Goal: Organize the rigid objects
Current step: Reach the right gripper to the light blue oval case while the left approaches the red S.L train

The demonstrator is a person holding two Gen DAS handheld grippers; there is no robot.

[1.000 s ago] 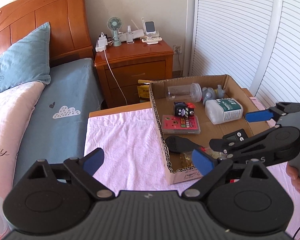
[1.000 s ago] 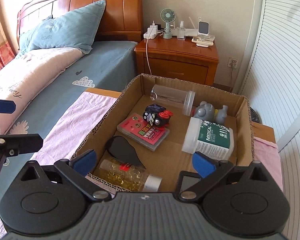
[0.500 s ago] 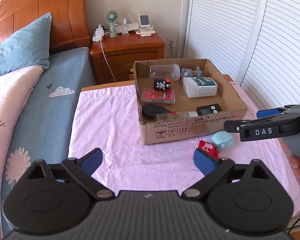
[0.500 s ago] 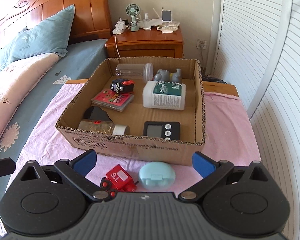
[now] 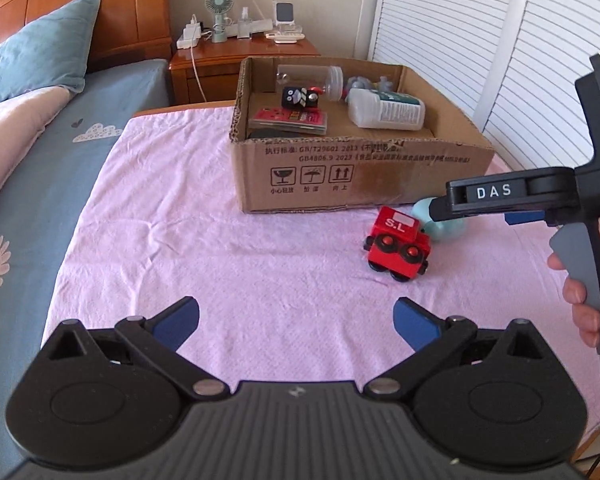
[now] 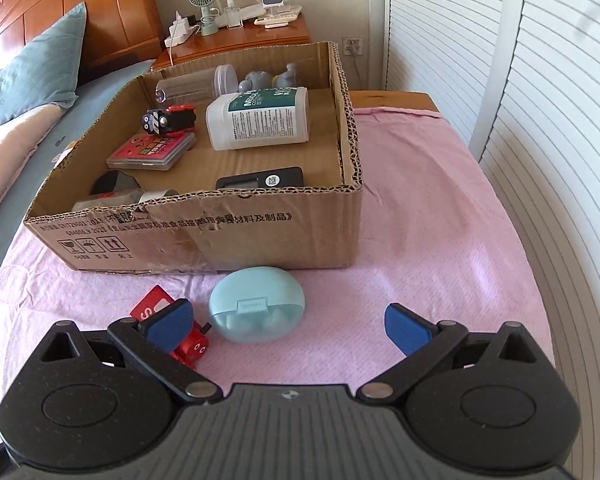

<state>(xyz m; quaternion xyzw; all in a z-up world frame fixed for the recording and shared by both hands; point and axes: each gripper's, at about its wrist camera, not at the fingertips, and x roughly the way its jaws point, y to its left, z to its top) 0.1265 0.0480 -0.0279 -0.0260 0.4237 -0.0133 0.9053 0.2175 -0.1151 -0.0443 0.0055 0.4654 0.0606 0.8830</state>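
Your left tool [image 5: 296, 318] and right tool [image 6: 286, 322] both gape, released. Only the right view shows the whole blue case [image 6: 257, 303] just ahead; the left view shows the red toy car [image 5: 398, 243] unobstructed, ahead-right.

Left gripper [image 5: 296, 316] in matte black plastic with blue finger pads [image 5: 414, 322], silver pivot screws, ribbed centre body, right gripper [image 6: 286, 322] of matching build, white "DAS" lettering on its side, grey handle trigger

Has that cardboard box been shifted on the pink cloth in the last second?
Cannot tell: the cameras pulled back, but the cardboard box sits before the nightstand as before.
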